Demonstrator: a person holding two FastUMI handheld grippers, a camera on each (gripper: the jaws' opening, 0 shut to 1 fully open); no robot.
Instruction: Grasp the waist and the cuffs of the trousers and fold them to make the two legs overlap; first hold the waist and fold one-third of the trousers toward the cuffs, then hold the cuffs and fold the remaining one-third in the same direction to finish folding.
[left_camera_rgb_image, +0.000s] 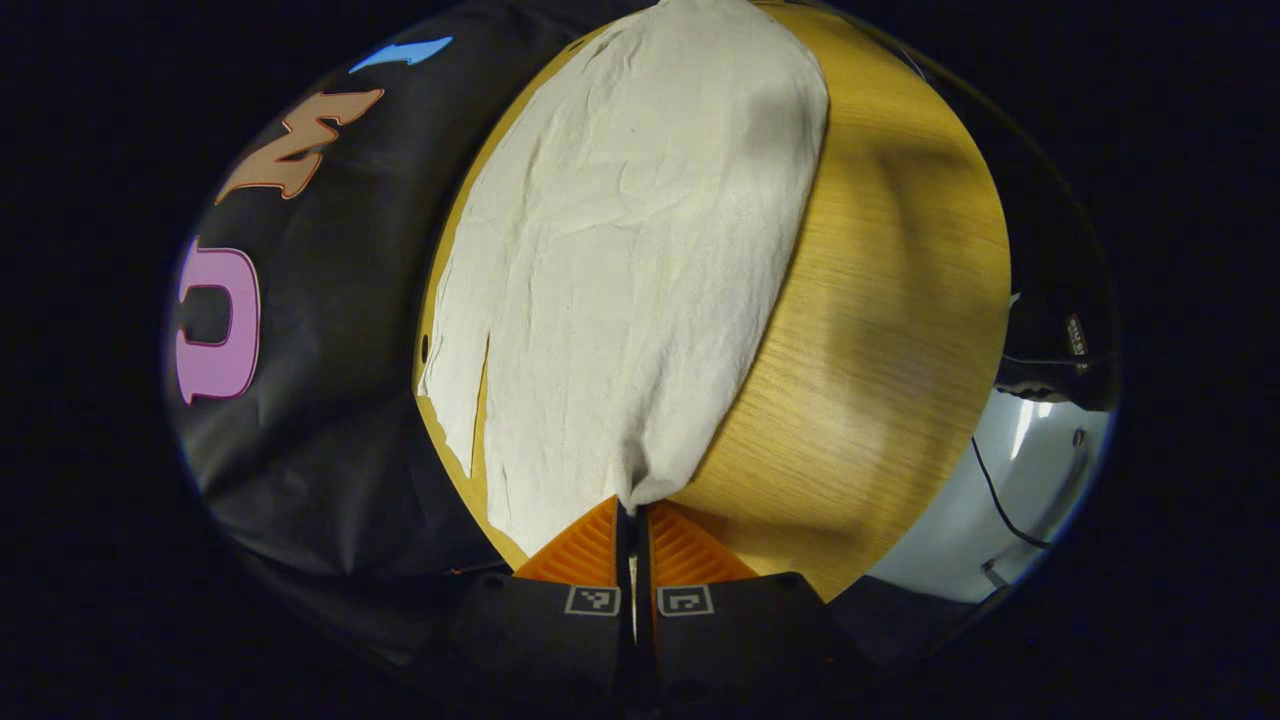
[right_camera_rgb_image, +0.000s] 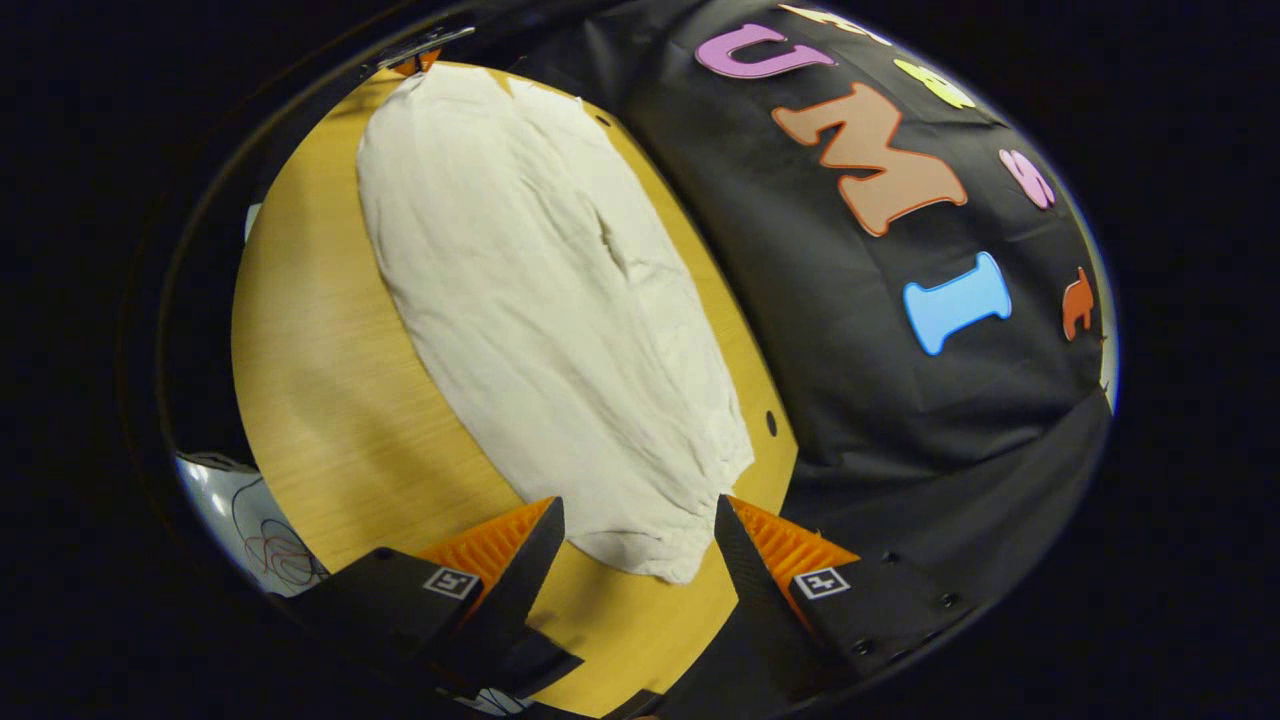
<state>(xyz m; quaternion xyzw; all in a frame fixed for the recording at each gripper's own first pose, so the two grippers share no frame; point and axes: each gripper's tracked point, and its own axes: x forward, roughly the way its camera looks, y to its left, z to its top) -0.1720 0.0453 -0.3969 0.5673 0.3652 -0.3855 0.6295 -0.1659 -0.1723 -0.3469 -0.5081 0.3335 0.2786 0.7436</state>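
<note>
Cream trousers (left_camera_rgb_image: 620, 260) lie flat and lengthwise on a round-looking wooden table (left_camera_rgb_image: 880, 320). My left gripper (left_camera_rgb_image: 632, 508) is shut on a pinched corner of the cloth at the near end, where a slit between the two legs shows. In the right gripper view the trousers (right_camera_rgb_image: 540, 300) stretch away from me across the table (right_camera_rgb_image: 320, 380). My right gripper (right_camera_rgb_image: 640, 515) is open, its fingers standing either side of the gathered near end, just above it. The left gripper (right_camera_rgb_image: 415, 62) shows small at the far end of the cloth.
The black booth cloth (left_camera_rgb_image: 330, 400) hangs right against one long edge of the table. Pale floor with loose cables (left_camera_rgb_image: 1010, 490) lies beyond the opposite edge. A small hole (right_camera_rgb_image: 771, 423) sits in the tabletop near the wall.
</note>
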